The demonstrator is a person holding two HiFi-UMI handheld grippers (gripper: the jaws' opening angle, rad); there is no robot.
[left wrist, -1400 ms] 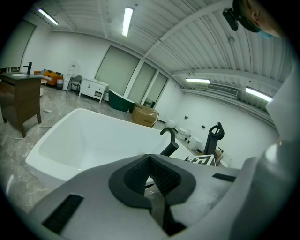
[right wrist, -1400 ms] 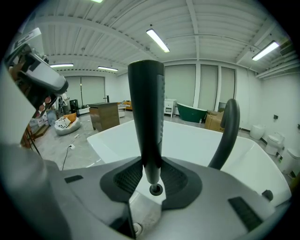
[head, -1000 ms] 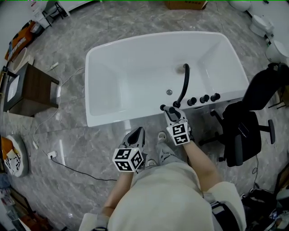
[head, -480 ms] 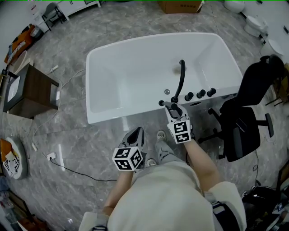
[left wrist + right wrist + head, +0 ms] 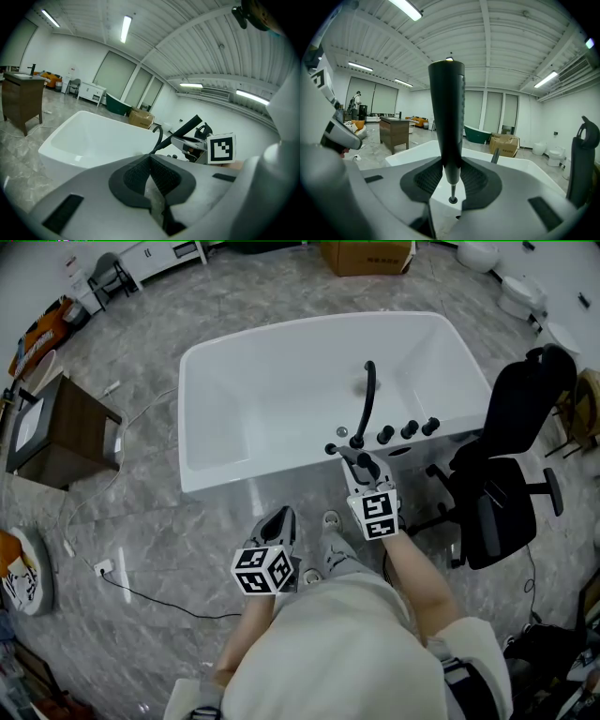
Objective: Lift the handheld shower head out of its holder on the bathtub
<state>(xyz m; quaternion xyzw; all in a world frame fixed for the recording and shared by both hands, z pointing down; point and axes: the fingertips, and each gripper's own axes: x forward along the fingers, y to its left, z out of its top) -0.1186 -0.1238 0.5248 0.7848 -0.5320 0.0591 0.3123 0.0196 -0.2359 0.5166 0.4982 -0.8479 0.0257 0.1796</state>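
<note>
The white bathtub (image 5: 234,409) stands on the grey floor ahead of me. The black handheld shower head (image 5: 339,453) is a tapered wand, and my right gripper (image 5: 354,463) is shut on it above the tub's near rim. In the right gripper view the shower head (image 5: 447,117) stands upright between the pads (image 5: 423,178), with a thin stem running down to a round holder hole (image 5: 453,200) in the rim. My left gripper (image 5: 279,521) hangs lower left over the floor, shut and holding nothing. In the left gripper view the shower head (image 5: 190,125) slants up ahead of the left gripper (image 5: 151,168).
A black curved spout (image 5: 364,399) and three black knobs (image 5: 408,430) sit on the tub rim. To the right of the tub is a black office chair (image 5: 506,474). At the left are a wooden cabinet (image 5: 56,427) and a cable (image 5: 141,587) on the floor.
My right gripper has risen with the shower head in it, and the wand now stands higher over the tub rim. The left gripper has drifted a little over the floor.
</note>
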